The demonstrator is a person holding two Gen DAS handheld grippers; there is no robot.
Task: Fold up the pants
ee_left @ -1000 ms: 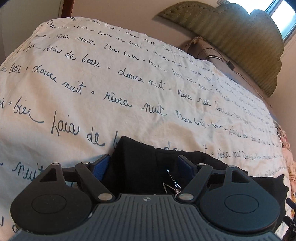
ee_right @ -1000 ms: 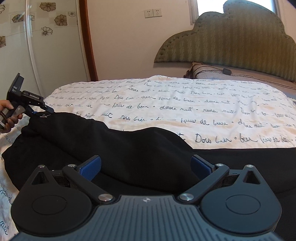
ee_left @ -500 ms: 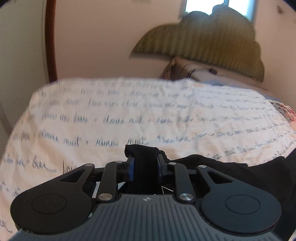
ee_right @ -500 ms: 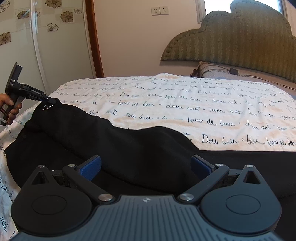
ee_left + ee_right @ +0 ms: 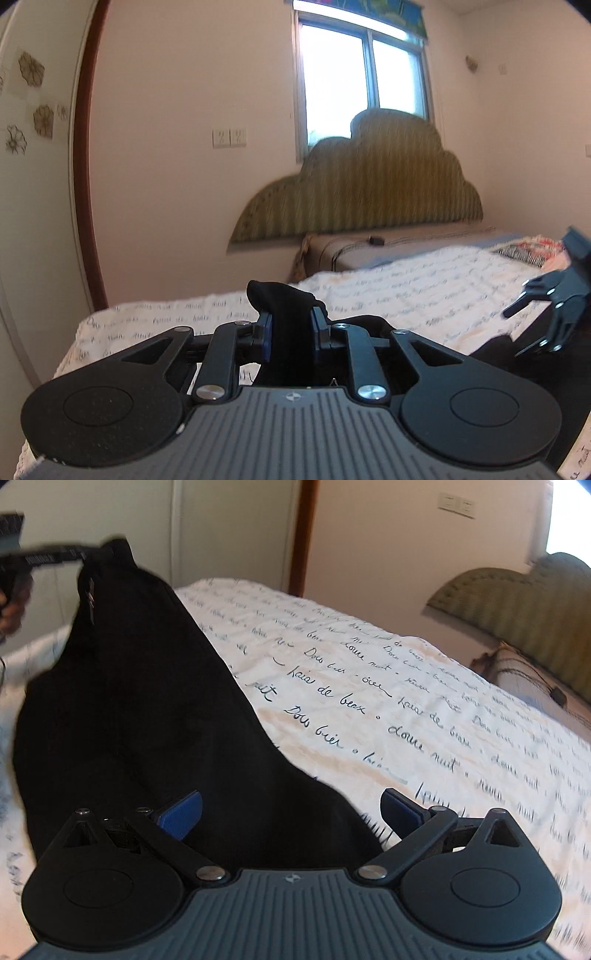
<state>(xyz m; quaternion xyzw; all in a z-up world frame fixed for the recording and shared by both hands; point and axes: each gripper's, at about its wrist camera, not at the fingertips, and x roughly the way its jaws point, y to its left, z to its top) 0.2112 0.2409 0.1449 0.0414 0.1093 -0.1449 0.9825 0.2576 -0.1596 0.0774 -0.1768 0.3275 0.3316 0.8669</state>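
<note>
Since a second ago our left tongs [image 5: 289, 332] have clamped onto a bunched edge of the black pants [image 5: 147, 720] and lifted it clear of the bed [image 5: 424, 709]. Our right tongs [image 5: 291, 810] gape wide over the lower part of the fabric, gripping nothing. Rest of the pants drapes down onto the printed bedspread. Looks like we're mid-lift for the first fold; next we probably need the right side pinching cloth too.
</note>
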